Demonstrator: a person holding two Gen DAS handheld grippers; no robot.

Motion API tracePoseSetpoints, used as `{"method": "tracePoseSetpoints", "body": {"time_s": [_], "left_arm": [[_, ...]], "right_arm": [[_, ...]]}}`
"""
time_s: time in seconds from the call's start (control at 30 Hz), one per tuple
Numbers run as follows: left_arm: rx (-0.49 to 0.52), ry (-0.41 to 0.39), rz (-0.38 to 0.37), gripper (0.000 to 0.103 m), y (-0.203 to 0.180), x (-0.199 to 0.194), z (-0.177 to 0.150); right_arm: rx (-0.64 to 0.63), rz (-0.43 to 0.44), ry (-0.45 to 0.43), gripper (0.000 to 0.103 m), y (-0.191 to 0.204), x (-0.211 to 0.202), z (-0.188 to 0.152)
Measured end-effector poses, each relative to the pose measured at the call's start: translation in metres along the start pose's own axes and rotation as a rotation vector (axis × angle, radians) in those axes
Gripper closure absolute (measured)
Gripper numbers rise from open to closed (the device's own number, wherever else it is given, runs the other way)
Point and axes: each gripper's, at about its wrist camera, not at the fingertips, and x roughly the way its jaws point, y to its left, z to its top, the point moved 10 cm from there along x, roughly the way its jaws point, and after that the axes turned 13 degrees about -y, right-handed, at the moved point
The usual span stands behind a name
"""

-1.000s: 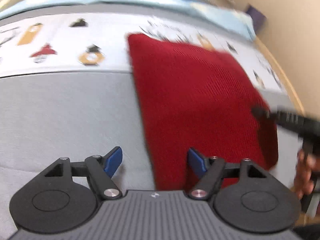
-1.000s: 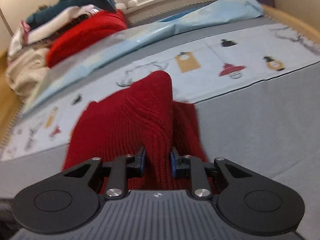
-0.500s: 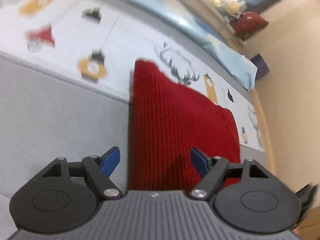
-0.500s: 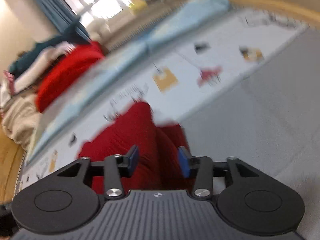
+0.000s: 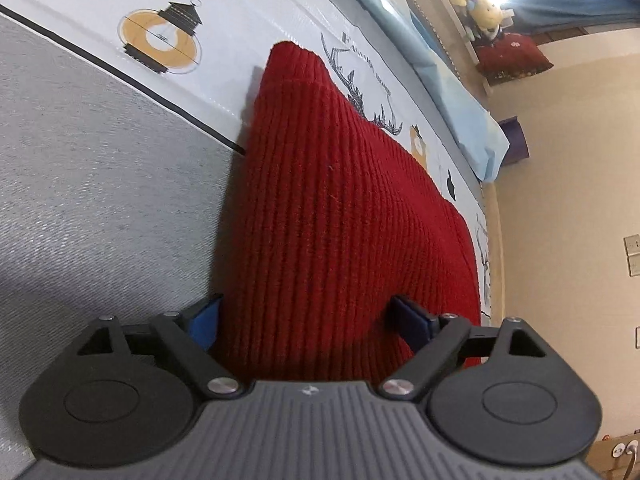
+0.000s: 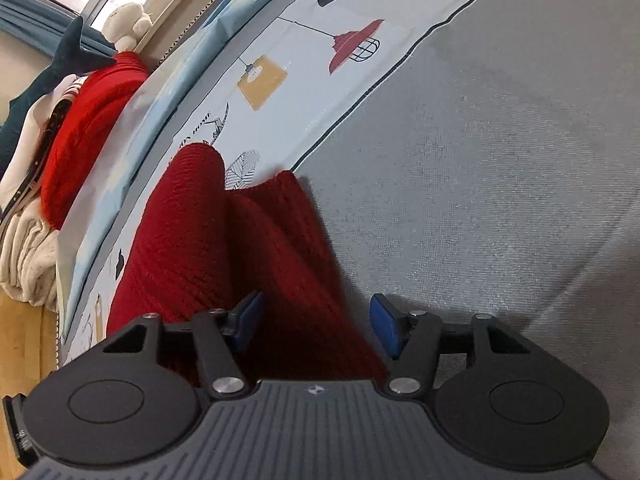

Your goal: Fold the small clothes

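A dark red ribbed knit garment (image 5: pixel 344 208) lies folded on the bed, across the grey sheet and the printed white band. My left gripper (image 5: pixel 308 322) is open, its blue pads (image 5: pixel 204 320) straddling the garment's near end. In the right wrist view the same red garment (image 6: pixel 240 248) lies bunched with a raised fold. My right gripper (image 6: pixel 316 326) is open, its jaws apart over the garment's near edge, gripping nothing.
The grey sheet (image 6: pixel 500 160) spreads to the right. The printed band (image 5: pixel 168 36) with lamps runs behind the garment. A pile of clothes with a red sweater (image 6: pixel 88 120) and plush toys (image 6: pixel 128 24) sits at the back. A beige wall (image 5: pixel 568 200) borders the bed.
My right gripper has opened and let go of the red garment's fold. Both grippers have dropped low and close to the garment; the left stays open.
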Motion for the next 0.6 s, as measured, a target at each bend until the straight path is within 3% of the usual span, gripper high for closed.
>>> {"method": "tracePoseSetpoints", "body": {"time_s": [0.07, 0.17, 0.2, 0.27, 0.43, 0.6], "left_arm": [[0.013, 0.004, -0.002, 0.014, -0.003, 0.002, 0.001], [0.069, -0.015, 0.007, 0.03, -0.014, -0.002, 0.004], [0.082, -0.022, 0.008, 0.037, -0.016, -0.006, 0.006], [0.128, -0.032, 0.005, 0.041, -0.025, -0.015, 0.012], [0.303, -0.132, 0.038, 0.042, -0.041, -0.056, 0.04], [0.417, -0.211, 0.094, 0.042, -0.027, -0.1, 0.081]], "right_arm": [[0.022, 0.013, 0.002, 0.057, 0.002, 0.0, -0.001], [-0.014, 0.029, -0.028, 0.092, 0.018, -0.002, 0.0], [-0.041, 0.029, -0.043, 0.092, 0.023, -0.002, 0.0], [-0.07, 0.028, -0.066, 0.094, 0.031, -0.004, 0.001], [-0.073, 0.078, -0.074, 0.096, 0.057, -0.005, -0.004], [-0.143, 0.182, -0.052, 0.096, 0.119, 0.004, -0.029]]}}
